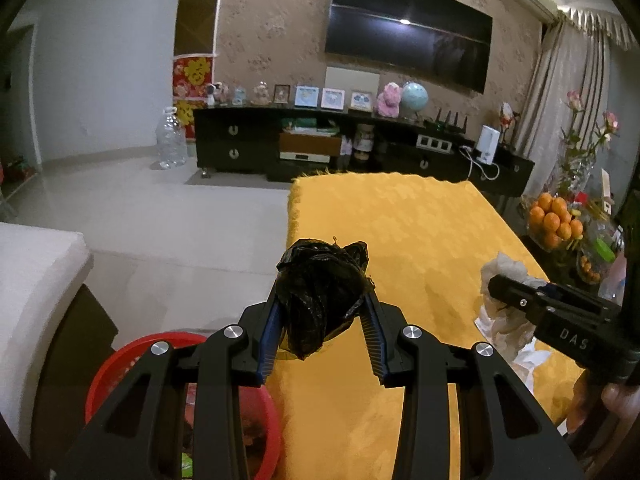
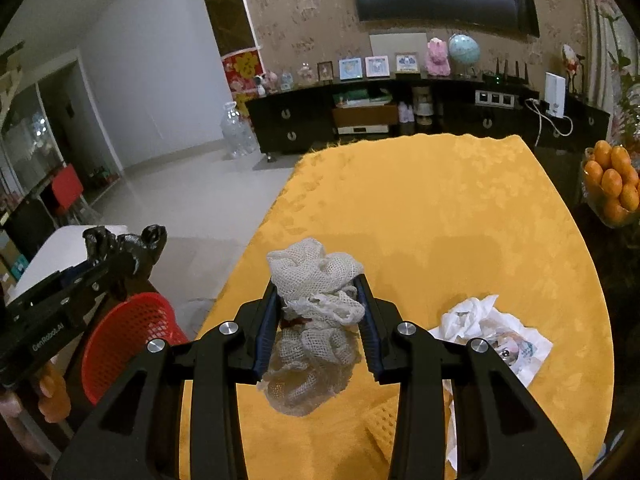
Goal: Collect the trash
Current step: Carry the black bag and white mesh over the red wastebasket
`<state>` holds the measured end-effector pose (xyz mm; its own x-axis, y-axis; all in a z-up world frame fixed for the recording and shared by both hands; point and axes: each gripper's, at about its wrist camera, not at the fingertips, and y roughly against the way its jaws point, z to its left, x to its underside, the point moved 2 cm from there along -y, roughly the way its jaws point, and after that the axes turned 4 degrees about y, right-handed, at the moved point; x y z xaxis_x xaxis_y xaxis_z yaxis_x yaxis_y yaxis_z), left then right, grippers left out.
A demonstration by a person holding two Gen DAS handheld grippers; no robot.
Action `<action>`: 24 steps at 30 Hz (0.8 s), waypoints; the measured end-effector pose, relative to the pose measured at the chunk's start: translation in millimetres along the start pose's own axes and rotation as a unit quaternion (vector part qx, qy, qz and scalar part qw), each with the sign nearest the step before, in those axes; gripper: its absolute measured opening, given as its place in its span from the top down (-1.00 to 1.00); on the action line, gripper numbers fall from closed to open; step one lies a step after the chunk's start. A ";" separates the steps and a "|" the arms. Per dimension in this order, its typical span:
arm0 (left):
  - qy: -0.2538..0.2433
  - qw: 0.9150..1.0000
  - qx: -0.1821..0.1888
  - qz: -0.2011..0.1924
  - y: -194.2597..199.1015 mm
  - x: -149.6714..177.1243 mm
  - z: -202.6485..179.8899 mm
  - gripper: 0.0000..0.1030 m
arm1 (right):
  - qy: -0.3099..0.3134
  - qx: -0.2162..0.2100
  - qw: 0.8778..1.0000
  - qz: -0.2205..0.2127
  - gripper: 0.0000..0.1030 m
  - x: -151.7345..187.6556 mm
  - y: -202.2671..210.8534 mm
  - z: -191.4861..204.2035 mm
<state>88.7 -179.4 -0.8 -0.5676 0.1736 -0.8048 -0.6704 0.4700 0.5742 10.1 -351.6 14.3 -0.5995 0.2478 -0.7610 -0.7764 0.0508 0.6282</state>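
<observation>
A red mesh basket [image 2: 128,332] stands low beside the left edge of the worktop [image 2: 440,220], which is covered in a yellow cloth; in the left wrist view its inside shows some dark, reddish and green scraps, too hidden by the gripper body to identify. The left hand-held gripper [image 1: 322,300] is clenched on a crumpled black plastic bag [image 1: 320,304], held up near the worktop's left edge and above the basket side. The right hand-held gripper [image 2: 318,304] is clamped around a wad of off-white netting [image 2: 312,320], lifted clear of the yellow cloth. Just to its right, a crumpled white plastic bag with printed wrappers [image 2: 488,332] lies on the worktop. At the far right a bowl of oranges [image 2: 612,184] sits on a dark side surface. Readable writing: "GenRobot.AI" on the left gripper's body in the right wrist view, and "DAS" on the right gripper's body in the left wrist view. A large clear water bottle [image 1: 171,140] stands on the floor beside the dark TV cabinet [image 1: 240,144].
</observation>
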 end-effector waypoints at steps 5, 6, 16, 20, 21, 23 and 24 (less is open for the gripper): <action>0.008 1.000 -0.016 -0.008 12.8 2.7 11.8 0.32 | 0.001 -0.006 1.000 -0.003 0.30 0.3 4.4 4.4; 0.009 1.000 -0.021 -0.009 14.6 3.6 14.7 0.32 | 0.002 -0.008 1.000 -0.002 0.30 0.5 4.0 5.7; 0.029 0.997 -0.066 -0.004 31.3 16.7 49.1 0.32 | 0.015 -0.025 1.000 0.001 0.30 -1.0 0.9 24.2; 0.039 0.996 -0.084 -0.003 38.5 21.0 63.0 0.32 | 0.027 -0.033 0.999 0.002 0.30 -0.7 -1.6 39.2; 0.040 0.995 -0.088 -0.003 39.6 21.6 64.9 0.32 | 0.032 -0.036 0.999 0.003 0.30 -0.6 -2.5 43.6; 0.043 0.994 -0.098 -0.003 43.1 24.6 71.1 0.32 | 0.043 -0.043 0.998 0.006 0.30 -0.4 -6.0 55.2; 0.045 0.994 -0.101 -0.003 44.3 25.7 74.2 0.32 | 0.049 -0.047 0.998 0.007 0.30 0.0 -8.0 61.9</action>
<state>79.8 -89.8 -7.2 -0.5980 0.0898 -0.7964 -0.7507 0.2854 0.5959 28.3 -292.0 19.3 -0.6234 0.1514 -0.7671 -0.7795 -0.0445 0.6248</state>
